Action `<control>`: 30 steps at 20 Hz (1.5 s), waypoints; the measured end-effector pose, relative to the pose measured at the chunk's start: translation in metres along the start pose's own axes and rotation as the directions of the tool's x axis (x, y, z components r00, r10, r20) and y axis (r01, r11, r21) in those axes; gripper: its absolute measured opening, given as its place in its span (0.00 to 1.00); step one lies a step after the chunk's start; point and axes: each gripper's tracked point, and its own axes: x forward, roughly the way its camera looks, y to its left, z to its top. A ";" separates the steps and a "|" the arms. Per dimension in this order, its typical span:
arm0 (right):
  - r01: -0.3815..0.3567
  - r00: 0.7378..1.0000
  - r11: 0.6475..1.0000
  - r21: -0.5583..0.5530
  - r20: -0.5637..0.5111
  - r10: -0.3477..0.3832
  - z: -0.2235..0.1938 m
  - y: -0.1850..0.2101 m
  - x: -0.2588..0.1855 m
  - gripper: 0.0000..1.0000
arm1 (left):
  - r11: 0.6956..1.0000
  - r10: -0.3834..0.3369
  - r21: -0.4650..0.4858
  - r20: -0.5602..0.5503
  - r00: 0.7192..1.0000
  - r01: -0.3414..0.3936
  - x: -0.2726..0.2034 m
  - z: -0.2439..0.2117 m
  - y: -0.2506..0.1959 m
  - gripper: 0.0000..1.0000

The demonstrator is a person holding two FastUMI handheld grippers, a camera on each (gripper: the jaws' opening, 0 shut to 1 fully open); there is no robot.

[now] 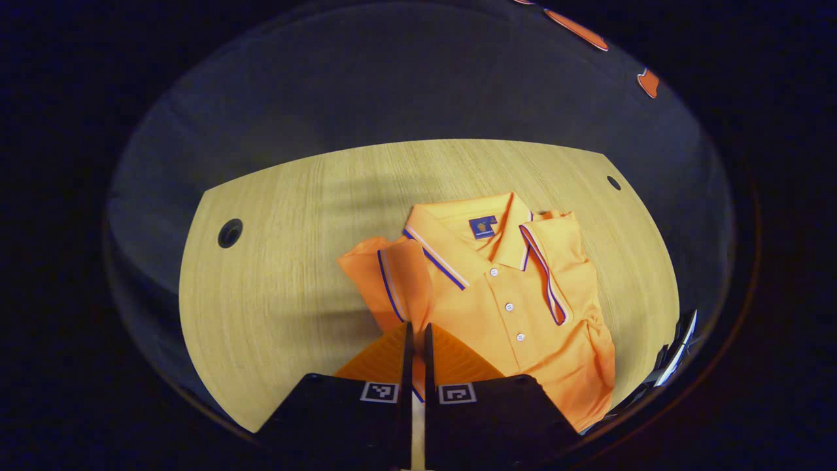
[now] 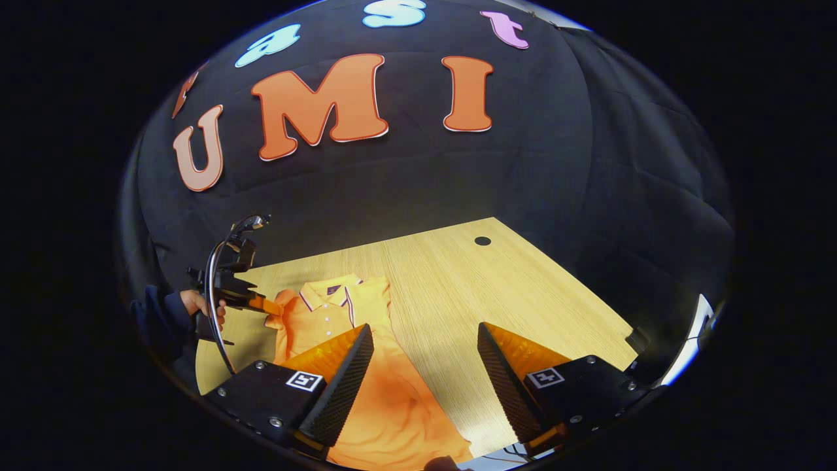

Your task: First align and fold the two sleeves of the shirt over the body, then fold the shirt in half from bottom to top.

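An orange polo shirt (image 1: pixel 516 307) lies face up on the wooden table (image 1: pixel 281 261), collar away from me. One striped-cuff sleeve (image 1: pixel 552 261) lies folded over the chest. The other sleeve (image 1: pixel 392 275) is lifted, and my left gripper (image 1: pixel 416 327) is shut on its fabric, which shows in the thin gap between the fingers. In the right gripper view a hand (image 2: pixel 203 307) holds the left gripper (image 2: pixel 261 305) at the sleeve of the shirt (image 2: pixel 333 307). My right gripper (image 2: pixel 424 330) stands open above the shirt's side edge and the table (image 2: pixel 458 288), holding nothing.
The table has round cable holes (image 1: pixel 230 232) (image 1: pixel 613 182) near its far corners, one of them seen as a hole (image 2: pixel 482 241) in the right gripper view. Black cloth walls surround the table. Bare wood lies to both sides of the shirt.
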 end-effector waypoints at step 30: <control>-0.374 0.927 0.901 -0.218 -0.110 0.359 -0.037 0.008 0.024 0.98 | 0.978 0.105 -0.207 0.323 0.940 -0.038 -0.166 -0.116 -0.050 0.96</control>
